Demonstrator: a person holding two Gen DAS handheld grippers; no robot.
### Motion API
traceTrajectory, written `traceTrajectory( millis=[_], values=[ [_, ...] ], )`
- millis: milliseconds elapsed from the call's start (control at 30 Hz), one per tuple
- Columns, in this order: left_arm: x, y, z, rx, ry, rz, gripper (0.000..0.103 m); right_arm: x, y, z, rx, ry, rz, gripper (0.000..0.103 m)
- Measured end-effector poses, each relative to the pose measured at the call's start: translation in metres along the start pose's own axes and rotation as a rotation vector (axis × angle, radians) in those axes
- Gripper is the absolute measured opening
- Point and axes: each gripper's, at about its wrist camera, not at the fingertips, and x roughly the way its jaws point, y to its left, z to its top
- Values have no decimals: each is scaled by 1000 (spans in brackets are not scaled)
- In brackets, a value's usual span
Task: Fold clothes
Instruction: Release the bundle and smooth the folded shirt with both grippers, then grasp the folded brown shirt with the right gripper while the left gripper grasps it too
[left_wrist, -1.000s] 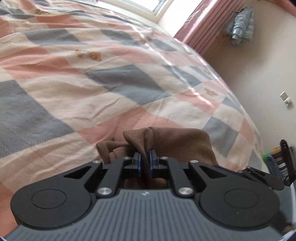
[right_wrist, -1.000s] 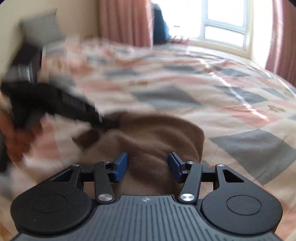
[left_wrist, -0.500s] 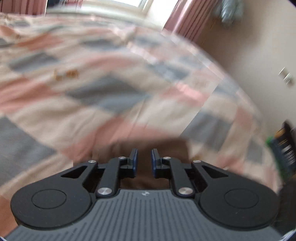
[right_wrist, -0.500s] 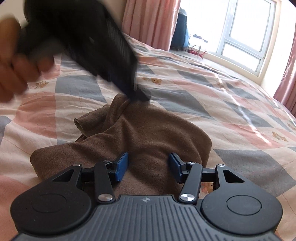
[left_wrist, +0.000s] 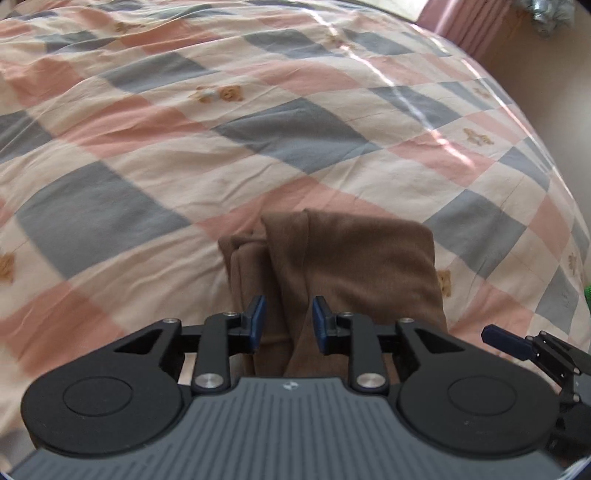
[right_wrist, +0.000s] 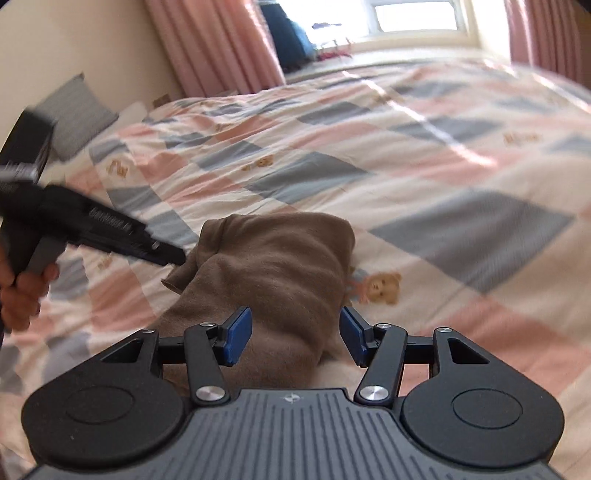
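Brown garment (left_wrist: 354, 258) lies folded on checked quilt (left_wrist: 258, 129), both claws parted.

Left gripper (left_wrist: 286, 325) sits low and level, jaws parted with a clear gap between the blue pads (left_wrist: 256, 322), nothing pinched between them. Right gripper (right_wrist: 295, 339) likewise spread wide, its blue pads (right_wrist: 238, 339) well apart and gripping nothing. From the right wrist view, the left gripper's black body comes in from the left edge, blurred, tip pointing toward centre, with a hand (right_wrist: 22, 291) wrapped around its grey handle. From the left wrist view, one blue fingertip of the right gripper pokes in at lower right.
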Motion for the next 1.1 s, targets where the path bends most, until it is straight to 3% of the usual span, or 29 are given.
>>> traceTrajectory(
  millis=[167, 333, 467, 567, 700, 800, 900, 1000, 1100],
  values=[
    [-15, -16, -15, 4, 19, 104, 33, -8, -21, 6, 77, 19, 48, 56],
    [-19, -20, -26, -30, 19, 118, 39, -7, -33, 7, 99, 42, 78, 58],
    [-29, 2, -39, -162, -5, 7, 50, -3, -44, 4, 134, 72, 98, 61],
    [-35, 38, -56, -364, -36, -125, 63, 4, -60, 1, 216, 94, 128, 62],
    [-32, 71, -93, -523, -26, -180, 68, 15, -85, -1, 375, 115, 176, 63],
    [-15, 71, -128, -719, -30, -292, 76, 23, -97, 0, 469, 121, 202, 64],
    [6, 64, -158, -917, -56, -402, 76, 33, -102, 4, 535, 128, 226, 66],
    [21, 49, -164, -960, -149, -402, 76, 46, -105, 12, 573, 138, 250, 66],
    [32, 35, -167, -958, -234, -363, 73, 57, -107, 28, 512, 149, 259, 66]
  ],
)
